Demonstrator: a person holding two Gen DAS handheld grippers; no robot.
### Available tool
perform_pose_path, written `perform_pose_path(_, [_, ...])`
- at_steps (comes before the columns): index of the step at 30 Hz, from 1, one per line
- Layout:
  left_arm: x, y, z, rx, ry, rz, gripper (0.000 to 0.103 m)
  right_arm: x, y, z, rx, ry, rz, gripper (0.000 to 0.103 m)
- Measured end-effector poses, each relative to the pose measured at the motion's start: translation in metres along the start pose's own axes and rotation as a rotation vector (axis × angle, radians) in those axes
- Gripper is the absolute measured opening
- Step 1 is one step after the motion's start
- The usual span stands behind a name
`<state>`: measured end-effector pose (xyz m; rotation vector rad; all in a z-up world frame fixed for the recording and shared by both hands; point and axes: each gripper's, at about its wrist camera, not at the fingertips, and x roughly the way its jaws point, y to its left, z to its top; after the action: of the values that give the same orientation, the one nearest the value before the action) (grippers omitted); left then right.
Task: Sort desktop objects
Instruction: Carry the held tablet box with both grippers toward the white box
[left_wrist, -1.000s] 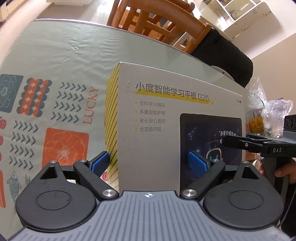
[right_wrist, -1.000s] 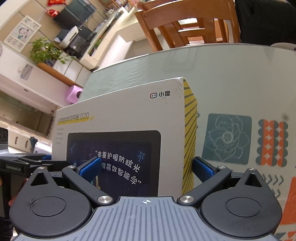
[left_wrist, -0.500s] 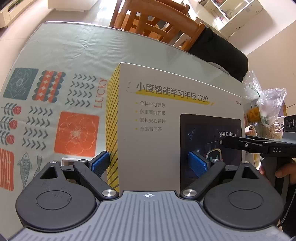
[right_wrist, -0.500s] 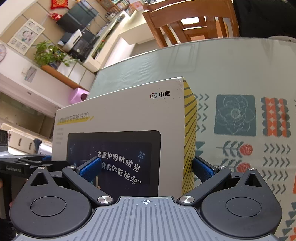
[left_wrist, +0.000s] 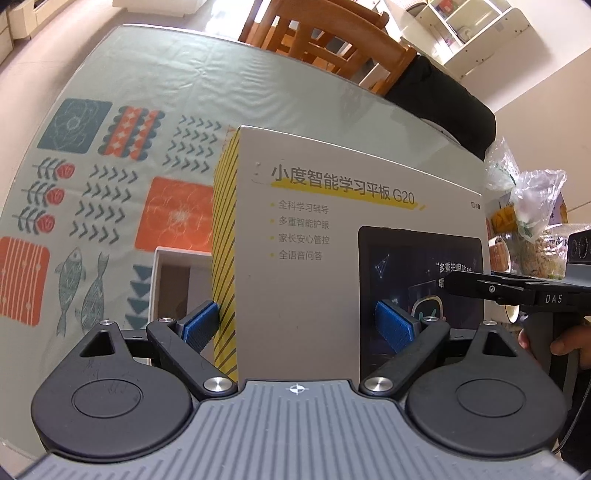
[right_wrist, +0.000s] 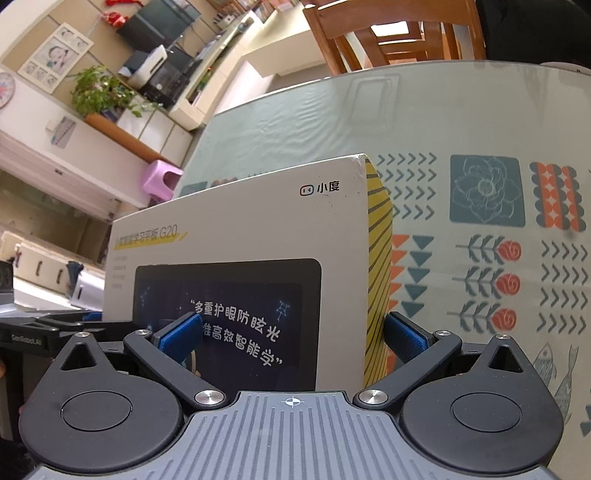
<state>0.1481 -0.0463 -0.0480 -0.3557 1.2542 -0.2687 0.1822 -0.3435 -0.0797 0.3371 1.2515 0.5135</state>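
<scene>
A large white tablet box lid (left_wrist: 332, 236) with yellow striped sides and a dark tablet picture fills both views; it also shows in the right wrist view (right_wrist: 236, 236). My left gripper (left_wrist: 299, 328) is shut on its left end, blue pads on both faces. My right gripper (right_wrist: 291, 336) is shut on its right end the same way. The lid is held above the table. Below it, at the left, the open white box base (left_wrist: 173, 280) shows on the table. The other gripper shows at each view's edge.
The table (left_wrist: 110, 110) has a patterned cloth under glass. Wooden chairs (left_wrist: 332, 40) stand at the far side, one with a black garment. Plastic bags of food (left_wrist: 532, 206) sit at the right. Cabinets and a purple stool (right_wrist: 162, 181) lie beyond the table.
Both grippers have lifted the lid upward. More of the tablecloth shows beneath it, and the open box base has come into view under the lid's left end.
</scene>
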Motion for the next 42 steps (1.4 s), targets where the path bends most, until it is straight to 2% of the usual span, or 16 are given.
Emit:
perform_pose_path(7, [-0.016,0.018,-0.013,0.026,0.02,-0.006,0.103,0.003,0.023,-0.028,0.054,-0.006,-0.014,0.103])
perform_pose_path(21, [-0.039,0.051,-0.067,0.045,0.057,-0.028,0.103,0.004,0.058,-0.09,0.098,-0.017,-0.056,0.103])
perform_pose_path(42, [-0.041,0.059,-0.141,0.086,0.118,-0.044,0.103,-0.001,0.075,-0.169,0.146,-0.017,-0.091,0.103])
